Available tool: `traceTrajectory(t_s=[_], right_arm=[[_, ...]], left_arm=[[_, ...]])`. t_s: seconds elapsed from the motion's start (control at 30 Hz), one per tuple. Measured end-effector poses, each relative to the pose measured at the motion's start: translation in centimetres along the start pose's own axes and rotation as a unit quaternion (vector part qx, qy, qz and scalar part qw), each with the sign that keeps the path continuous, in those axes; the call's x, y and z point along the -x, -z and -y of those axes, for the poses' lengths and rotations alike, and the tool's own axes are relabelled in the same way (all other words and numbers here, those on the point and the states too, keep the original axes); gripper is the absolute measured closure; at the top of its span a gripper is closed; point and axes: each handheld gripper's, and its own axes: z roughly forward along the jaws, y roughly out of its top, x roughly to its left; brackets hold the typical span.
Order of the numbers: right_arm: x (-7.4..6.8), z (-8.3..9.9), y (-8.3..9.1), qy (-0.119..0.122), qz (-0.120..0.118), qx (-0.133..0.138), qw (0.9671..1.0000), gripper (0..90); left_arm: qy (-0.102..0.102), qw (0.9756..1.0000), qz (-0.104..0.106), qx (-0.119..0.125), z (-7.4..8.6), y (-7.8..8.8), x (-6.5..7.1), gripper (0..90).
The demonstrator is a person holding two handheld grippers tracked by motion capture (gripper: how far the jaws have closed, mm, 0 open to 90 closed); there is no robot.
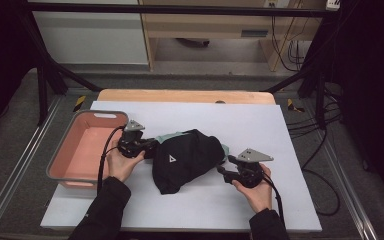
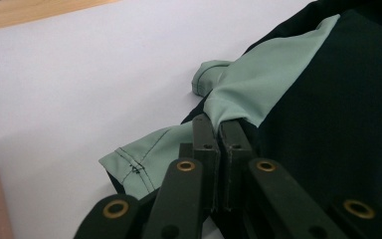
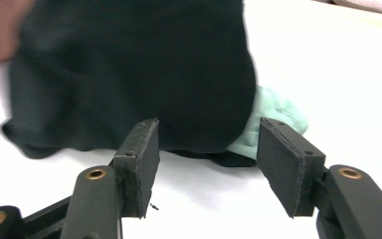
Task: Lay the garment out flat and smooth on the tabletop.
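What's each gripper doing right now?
Left gripper: shut on the garment's green fabric.
Right gripper: open, holding nothing, beside the garment.

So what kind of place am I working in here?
Probably a lab recording station, not a home: a white-covered table stands inside a black metal frame, loose cables trail over grey carpet, and a pink bin sits beside the black and green garment.

The white worktop is bright, the room's edges are dark, and the right gripper view looks blurry.
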Motion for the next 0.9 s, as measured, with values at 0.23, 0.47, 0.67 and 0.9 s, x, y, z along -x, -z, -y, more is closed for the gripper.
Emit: traceTrajectory(t_s=[0.23, 0.47, 0.67, 0.9], right_arm=[[0.3, -0.4, -2.3, -0.006, -0.042, 0.004, 0.9991, 54.5], [0.2, -0.8, -1.4, -0.006, -0.056, 0.006, 0.9984, 90.0], [1.0, -1.6, 1.3, -0.009, -0.048, 0.019, 0.9986, 90.0], [2.2, -3.6, 7.0, -0.008, -0.033, 0.076, 0.9966, 90.0]], left_arm=[[-0.002, 1.0000, 0.000, 0.000, 0.4, 0.2, 0.1, 87.3], [0.008, 0.9999, 0.006, 0.006, 0.5, 0.6, -0.3, 87.4], [0.010, 0.9996, 0.010, 0.022, -0.5, 1.4, 0.0, 87.4], [-0.001, 0.9996, 0.013, 0.026, -2.1, 1.0, 1.0, 87.4]])
